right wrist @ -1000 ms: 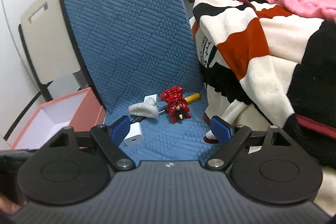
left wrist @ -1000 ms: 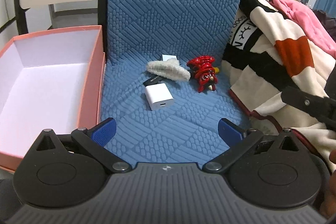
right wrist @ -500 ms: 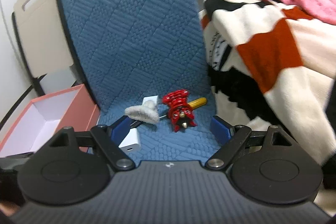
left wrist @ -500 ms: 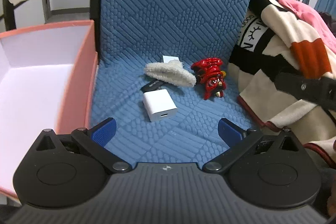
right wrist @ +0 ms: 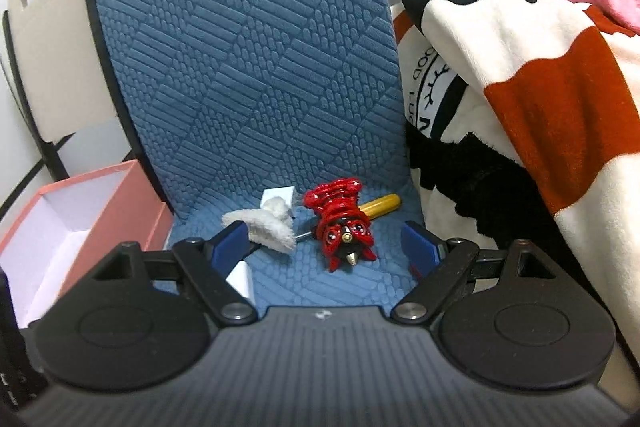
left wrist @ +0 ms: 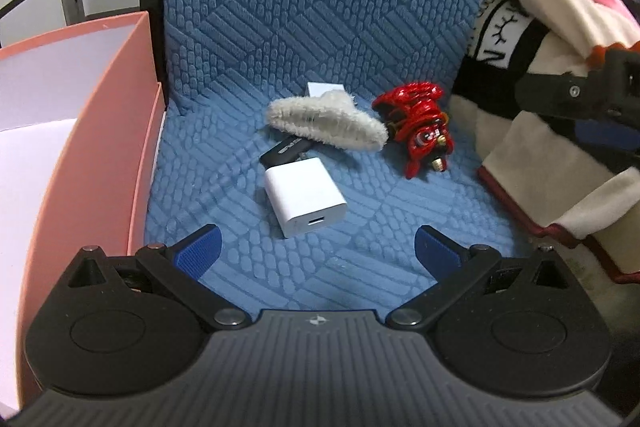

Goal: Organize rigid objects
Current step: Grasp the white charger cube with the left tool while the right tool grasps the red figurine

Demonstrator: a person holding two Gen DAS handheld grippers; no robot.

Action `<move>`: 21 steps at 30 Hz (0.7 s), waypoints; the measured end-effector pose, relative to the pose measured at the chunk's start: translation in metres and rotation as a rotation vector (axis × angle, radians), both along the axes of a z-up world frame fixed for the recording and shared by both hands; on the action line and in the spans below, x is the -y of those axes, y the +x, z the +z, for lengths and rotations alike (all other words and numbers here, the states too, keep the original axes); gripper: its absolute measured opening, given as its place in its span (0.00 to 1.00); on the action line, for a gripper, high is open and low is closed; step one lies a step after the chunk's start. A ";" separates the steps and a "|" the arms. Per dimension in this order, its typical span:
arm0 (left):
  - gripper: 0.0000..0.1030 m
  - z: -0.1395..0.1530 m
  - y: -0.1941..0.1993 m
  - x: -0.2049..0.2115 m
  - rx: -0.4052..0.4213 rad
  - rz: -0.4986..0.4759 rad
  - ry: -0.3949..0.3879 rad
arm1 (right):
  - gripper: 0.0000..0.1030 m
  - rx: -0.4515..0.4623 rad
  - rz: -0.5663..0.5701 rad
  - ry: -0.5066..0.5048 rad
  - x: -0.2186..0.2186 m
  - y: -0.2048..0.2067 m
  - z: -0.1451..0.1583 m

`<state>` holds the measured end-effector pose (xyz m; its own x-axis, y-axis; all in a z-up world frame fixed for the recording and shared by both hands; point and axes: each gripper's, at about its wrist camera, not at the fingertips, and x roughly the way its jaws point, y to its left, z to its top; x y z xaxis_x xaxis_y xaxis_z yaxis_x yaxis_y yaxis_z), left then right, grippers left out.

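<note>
While both hand-held grippers, left (left wrist: 316, 247) and right (right wrist: 334, 243), hover with jaws spread wide and empty, the blue quilted chair seat (left wrist: 360, 239) carries the things beside an open pink cardboard box (left wrist: 120, 131). From largest: 1 fluffy white hair clip (left wrist: 326, 123), 1 white square charger (left wrist: 304, 201), 1 glossy red figurine (left wrist: 420, 131), all near together.

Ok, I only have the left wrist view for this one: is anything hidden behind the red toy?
Observer: Yes. The right wrist view shows a yellow cylinder lying just behind the red toy.
Operator: And is the right gripper open or shut?
Observer: The right gripper is open, with the toy lined up between its fingers and not yet touched.
</note>
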<state>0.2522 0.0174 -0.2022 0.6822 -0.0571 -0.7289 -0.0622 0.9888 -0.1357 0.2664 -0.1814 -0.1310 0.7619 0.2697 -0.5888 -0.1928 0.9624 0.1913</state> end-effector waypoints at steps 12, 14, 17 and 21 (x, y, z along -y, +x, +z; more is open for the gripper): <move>0.84 -0.003 0.034 -0.013 0.005 0.035 -0.068 | 0.71 -0.061 0.027 0.064 0.003 0.035 -0.031; 0.84 -0.006 0.041 -0.012 0.000 0.029 -0.073 | 0.66 -0.108 0.031 0.106 0.004 0.047 -0.039; 0.84 -0.011 0.050 -0.009 -0.018 0.025 -0.056 | 0.66 -0.146 0.034 0.098 0.001 0.065 -0.048; 0.84 -0.018 0.062 -0.009 -0.039 0.028 -0.055 | 0.66 -0.180 0.050 0.051 -0.008 0.087 -0.061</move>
